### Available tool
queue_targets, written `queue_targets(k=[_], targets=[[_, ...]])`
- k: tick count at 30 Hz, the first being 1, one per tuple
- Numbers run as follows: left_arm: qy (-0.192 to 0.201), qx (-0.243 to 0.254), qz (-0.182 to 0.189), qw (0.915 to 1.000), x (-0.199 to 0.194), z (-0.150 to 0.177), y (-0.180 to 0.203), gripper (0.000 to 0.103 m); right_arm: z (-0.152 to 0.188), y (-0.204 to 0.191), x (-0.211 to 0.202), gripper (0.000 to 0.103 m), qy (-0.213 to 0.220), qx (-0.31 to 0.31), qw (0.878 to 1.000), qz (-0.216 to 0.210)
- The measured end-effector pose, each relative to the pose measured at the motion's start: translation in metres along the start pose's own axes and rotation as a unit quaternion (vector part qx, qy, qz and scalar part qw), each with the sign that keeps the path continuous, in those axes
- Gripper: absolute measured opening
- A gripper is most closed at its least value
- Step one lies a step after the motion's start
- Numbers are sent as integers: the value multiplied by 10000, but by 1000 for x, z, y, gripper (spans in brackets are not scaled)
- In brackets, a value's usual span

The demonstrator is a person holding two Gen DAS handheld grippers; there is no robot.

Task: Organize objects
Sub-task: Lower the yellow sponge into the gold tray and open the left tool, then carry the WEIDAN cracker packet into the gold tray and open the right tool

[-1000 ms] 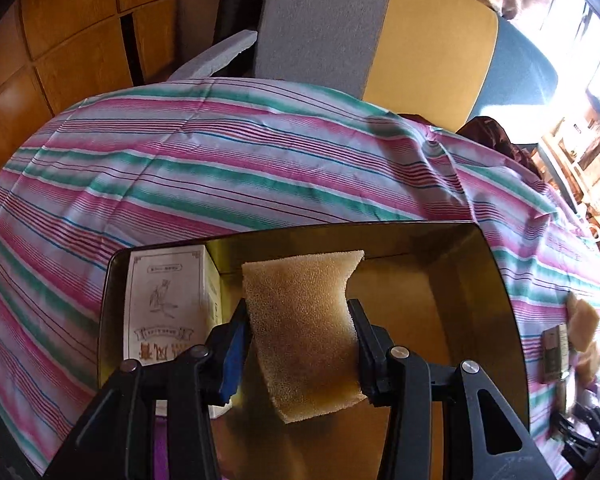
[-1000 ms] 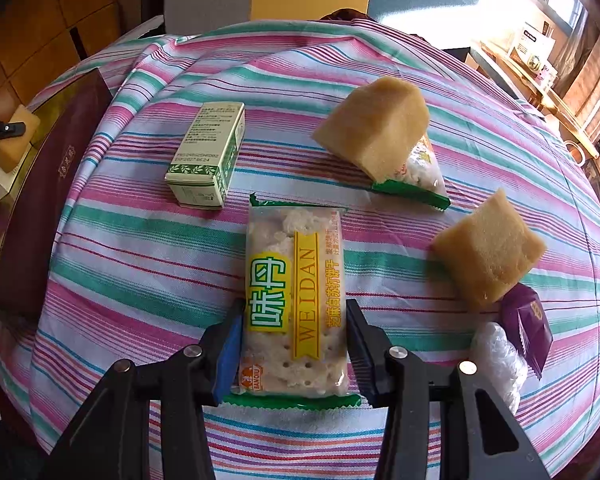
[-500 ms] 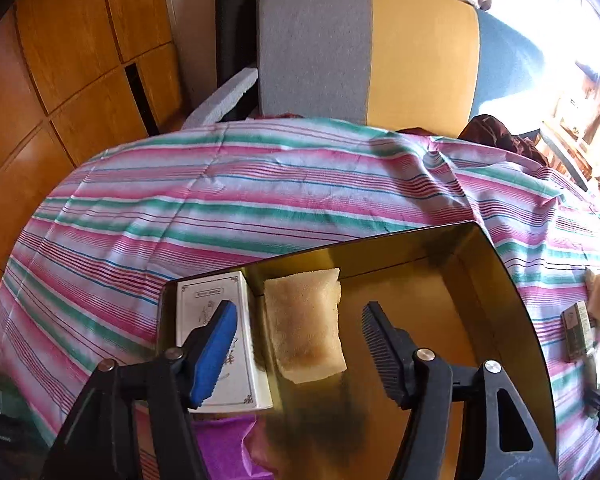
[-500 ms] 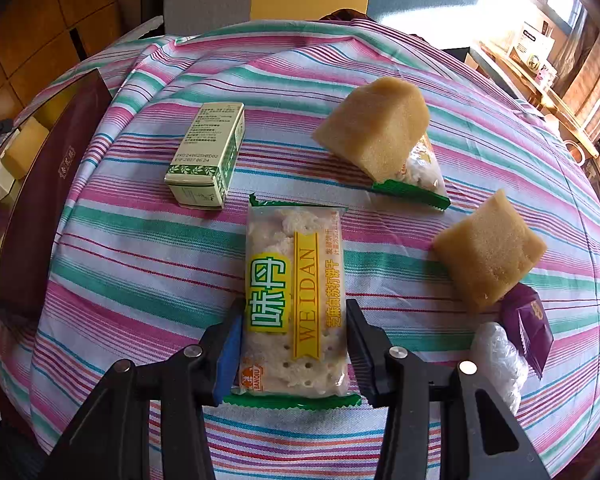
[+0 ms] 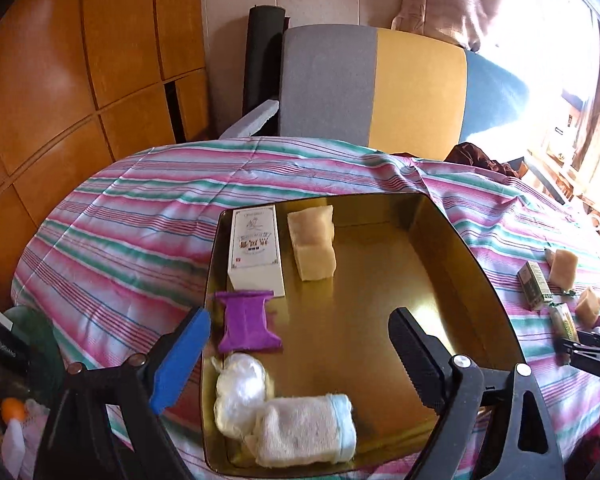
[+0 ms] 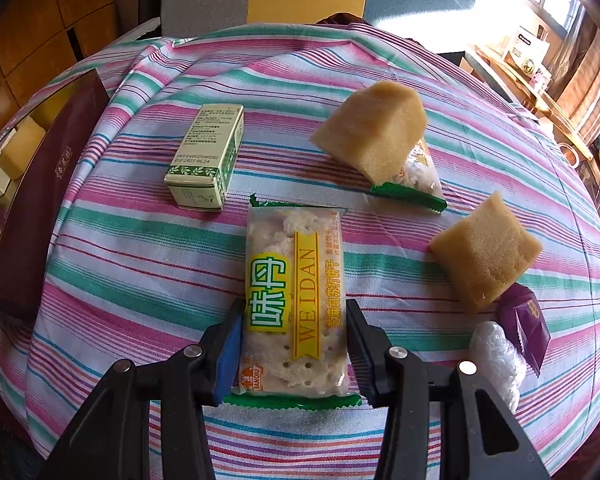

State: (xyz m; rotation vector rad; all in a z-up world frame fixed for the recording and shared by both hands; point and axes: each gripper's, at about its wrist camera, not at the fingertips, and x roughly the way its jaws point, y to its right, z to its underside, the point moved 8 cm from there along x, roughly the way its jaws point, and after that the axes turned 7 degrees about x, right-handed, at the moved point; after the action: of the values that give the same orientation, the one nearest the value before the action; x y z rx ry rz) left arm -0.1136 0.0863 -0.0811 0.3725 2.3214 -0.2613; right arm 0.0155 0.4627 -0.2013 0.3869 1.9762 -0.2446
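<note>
Tray (image 5: 440,240) contents show only in your left view: one sponge (image 5: 312,246); left gripper (image 5: 296,344) jaws released. Right gripper (image 6: 294,344) grasps cracker packet (image 6: 294,300) on bench; two sponges beside

Cracker packet (image 6: 294,300), clear wrap with green ends and yellow "WEIDAN" band, flat between right fingers (image 6: 230,354), both pads touching its sides. Tan sponge (image 5: 312,242) in gold tray (image 5: 452,264), beyond spread left fingers (image 5: 180,360), apart.
</note>
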Motion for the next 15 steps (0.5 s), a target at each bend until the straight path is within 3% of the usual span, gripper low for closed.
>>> queue_targets(k=[9, 15], targets=[[-117, -164, 131, 9997, -8, 29, -7, 91, 5, 3, -5, 47, -191, 512, 9983, -180], [-139, -307, 78, 9994, -7, 35, -17, 91, 10, -5, -24, 47, -192, 1193, 9880, -966]])
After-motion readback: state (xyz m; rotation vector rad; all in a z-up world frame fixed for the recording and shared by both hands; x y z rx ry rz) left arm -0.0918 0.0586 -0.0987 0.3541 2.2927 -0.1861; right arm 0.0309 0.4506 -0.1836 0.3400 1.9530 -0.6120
